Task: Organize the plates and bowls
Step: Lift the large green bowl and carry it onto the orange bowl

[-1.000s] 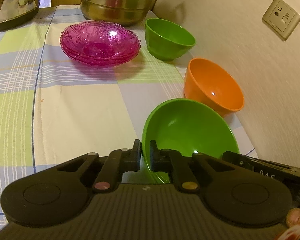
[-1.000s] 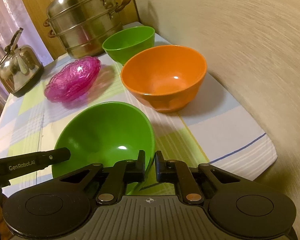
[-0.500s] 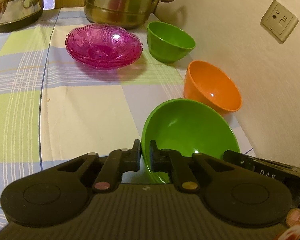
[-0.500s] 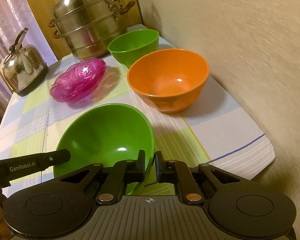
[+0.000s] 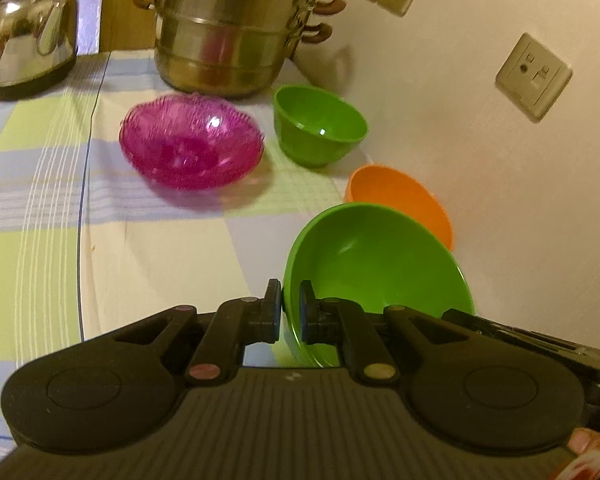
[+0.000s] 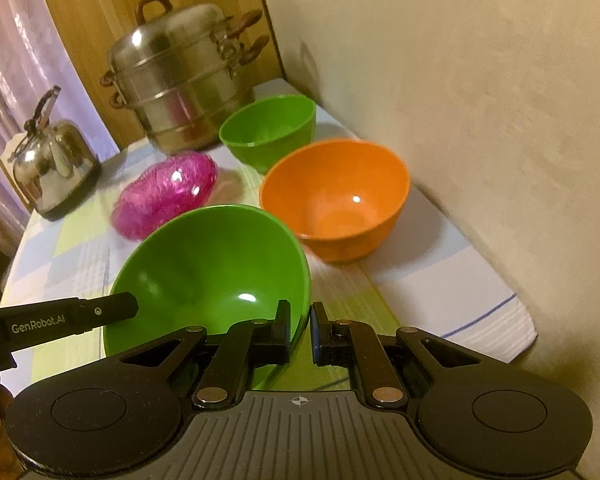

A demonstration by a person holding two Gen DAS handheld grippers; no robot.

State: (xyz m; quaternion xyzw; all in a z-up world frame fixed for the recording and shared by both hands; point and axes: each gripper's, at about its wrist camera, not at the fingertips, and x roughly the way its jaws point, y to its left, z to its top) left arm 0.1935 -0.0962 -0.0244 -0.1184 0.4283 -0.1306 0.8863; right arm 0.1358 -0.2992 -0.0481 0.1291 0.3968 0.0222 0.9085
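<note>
Evidently both the left gripper [image 5: 290, 312] and right gripper [image 6: 300, 332] had their fingers clamped on opposite rims of the big green bowl [image 6: 208, 272], carried above the worktop [image 5: 140, 248] near the orange bowl [image 6: 336, 196], so level, even lowering suited nesting.

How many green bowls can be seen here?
2. One green bowl is held at its rim by both the left gripper and right gripper; the other green bowl stands before the steel pot.

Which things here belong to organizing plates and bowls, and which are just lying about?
Job: large green plastic bowl held by left gripper and right gripper; orange plastic bowl; small green plastic bowl; pink glass dishes.
Lying about: steel steamer pot; steel kettle; wall socket.
</note>
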